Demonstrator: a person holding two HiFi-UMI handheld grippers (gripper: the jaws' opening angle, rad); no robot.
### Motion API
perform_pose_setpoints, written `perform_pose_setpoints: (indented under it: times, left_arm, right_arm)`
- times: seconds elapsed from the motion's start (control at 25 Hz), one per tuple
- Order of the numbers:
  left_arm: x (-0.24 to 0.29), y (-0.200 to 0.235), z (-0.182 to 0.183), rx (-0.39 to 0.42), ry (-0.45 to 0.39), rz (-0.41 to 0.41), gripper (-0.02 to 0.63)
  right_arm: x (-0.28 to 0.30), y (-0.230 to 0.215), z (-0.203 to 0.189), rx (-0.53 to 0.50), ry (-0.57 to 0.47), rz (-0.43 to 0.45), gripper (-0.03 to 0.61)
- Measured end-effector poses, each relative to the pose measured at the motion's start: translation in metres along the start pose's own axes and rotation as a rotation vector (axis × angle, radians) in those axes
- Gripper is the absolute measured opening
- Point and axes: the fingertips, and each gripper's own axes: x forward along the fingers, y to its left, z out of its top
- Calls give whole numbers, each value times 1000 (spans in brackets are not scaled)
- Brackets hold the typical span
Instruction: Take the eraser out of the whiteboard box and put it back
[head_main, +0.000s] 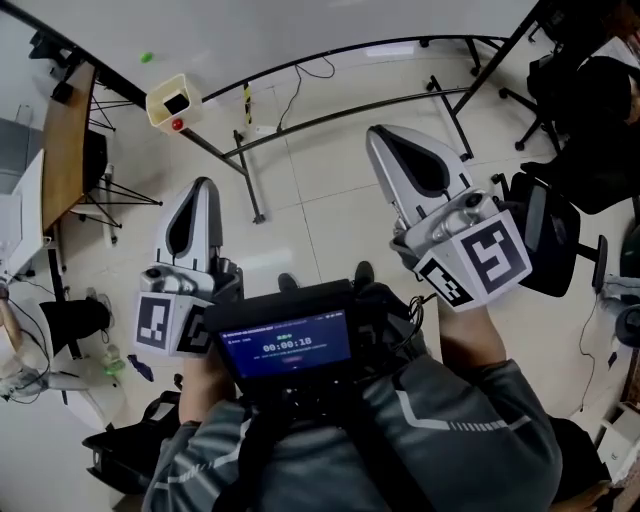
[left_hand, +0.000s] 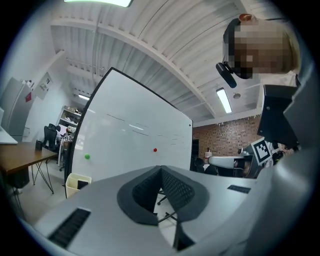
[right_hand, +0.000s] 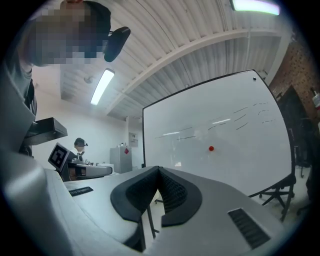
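— Jaw state?
— Left gripper (head_main: 203, 186) clenched, nothing between the pads. Right gripper (head_main: 380, 135) likewise clenched and empty.
— Location of the eraser?
— Eraser (head_main: 177, 102) lying inside the cream whiteboard box (head_main: 160, 112), fixed on the whiteboard (left_hand: 130, 145) at eleven o'clock of the left gripper, well apart from both.
— Surroundings, obstructions?
— Red magnet (head_main: 178, 125) at six o'clock of the box; green magnet (head_main: 147, 57) at eleven. Black stand leg (head_main: 250, 190) crossing the floor between box and grippers. Desk (head_main: 65, 150) at nine of the head view, office chair (head_main: 545, 235) at three.
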Motion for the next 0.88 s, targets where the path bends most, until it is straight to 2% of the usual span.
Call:
perform_pose_setpoints:
  times: [0.12, 0.32, 0.68, 0.88]
  left_arm:
    - [-15, -15, 10, 14, -5, 6, 33]
    - [-61, -14, 23, 33, -24, -28, 32]
    - [-132, 16, 18, 22, -31, -100, 32]
    - [-141, -19, 22, 36, -52, -84, 32]
  right_arm:
    - [-19, 6, 5, 13, -3, -4, 20]
    - [-32, 58, 16, -21, -17, -17, 20]
    - [-36, 145, 2, -31, 30, -64, 20]
    - [-66, 144, 5, -34, 25, -30, 20]
